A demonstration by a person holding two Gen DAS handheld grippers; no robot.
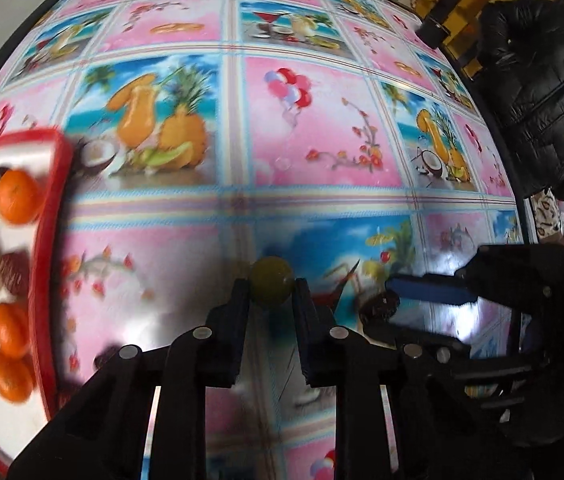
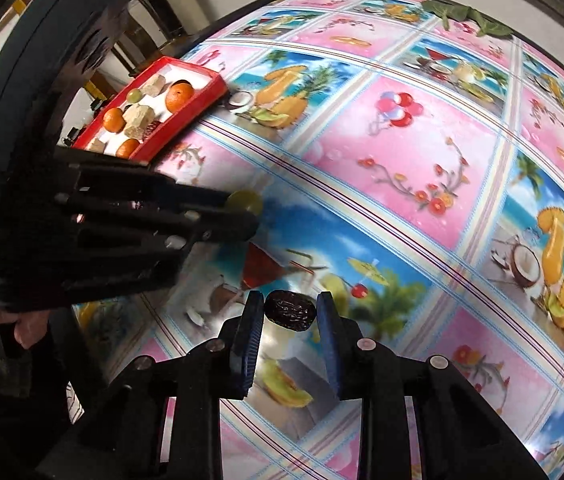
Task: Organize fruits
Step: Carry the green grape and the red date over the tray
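Pinching a round green grape (image 1: 271, 286) between its jaw tips, the left gripper (image 1: 270, 292) holds the fruit above the tabletop (image 1: 321, 128); being round, the grape shows no long axis. From the right wrist view the same grape (image 2: 244, 201) sits at the end of the left gripper (image 2: 242, 216), forward and left of the right jaws.

The right gripper (image 2: 290, 312) has its blue-padded jaws standing at a middling gap with a dark wrinkled date (image 2: 290, 311) between the tips. The date's long axis runs crosswise, from one pad toward the other, its ends pointing at the two jaws. A thin gap seems to show at each end, so whether the pads touch it cannot be told. In the left view the right gripper (image 1: 389, 294) lies to the right of the left jaws, with the date (image 1: 377, 304) dark and blurred at its tip.

A red tray (image 1: 48, 216) lies far left of the left jaws, holding oranges (image 1: 16, 196) and pale and brown pieces. In the right view the tray (image 2: 202, 100) is ahead and left of the jaws, beyond the left gripper, and a second grape (image 2: 134, 95) rests in it.
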